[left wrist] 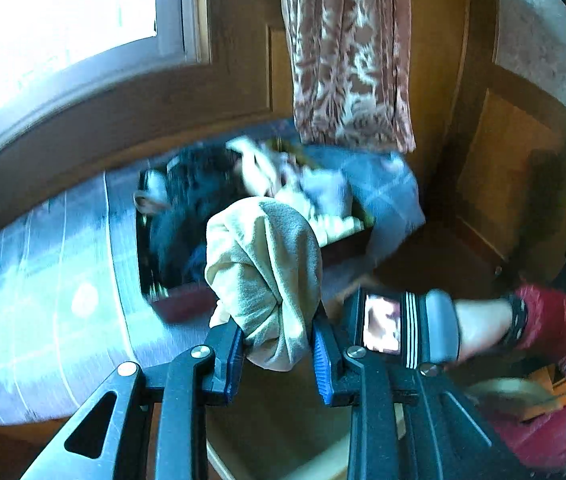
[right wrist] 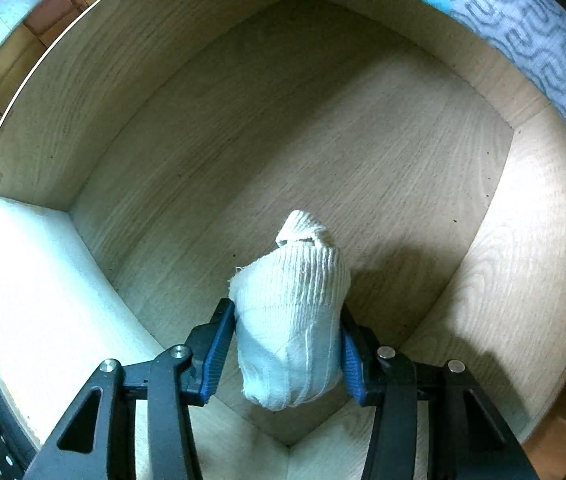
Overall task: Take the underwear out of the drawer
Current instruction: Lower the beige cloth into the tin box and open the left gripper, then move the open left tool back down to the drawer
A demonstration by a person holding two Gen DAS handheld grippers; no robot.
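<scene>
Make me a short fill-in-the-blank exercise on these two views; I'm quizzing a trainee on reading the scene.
1. The left tool grips a bundle of ____ cloth.
2. The right tool holds a ribbed white sock over a ____ drawer.
3. Apart from the sock, the drawer bottom is ____.
4. Beside the window hangs a patterned ____.

Missing words: cream; wooden; bare; curtain

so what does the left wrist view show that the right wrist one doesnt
Only the left wrist view: the left claw shut on a cream cloth, a box of clothes on a blue bed, a window, a curtain, and a hand in a red sleeve.

Only the right wrist view: the right claw shut on a white sock bundle over a bare wooden drawer.

Both: a blue-padded claw gripping pale fabric.
</scene>
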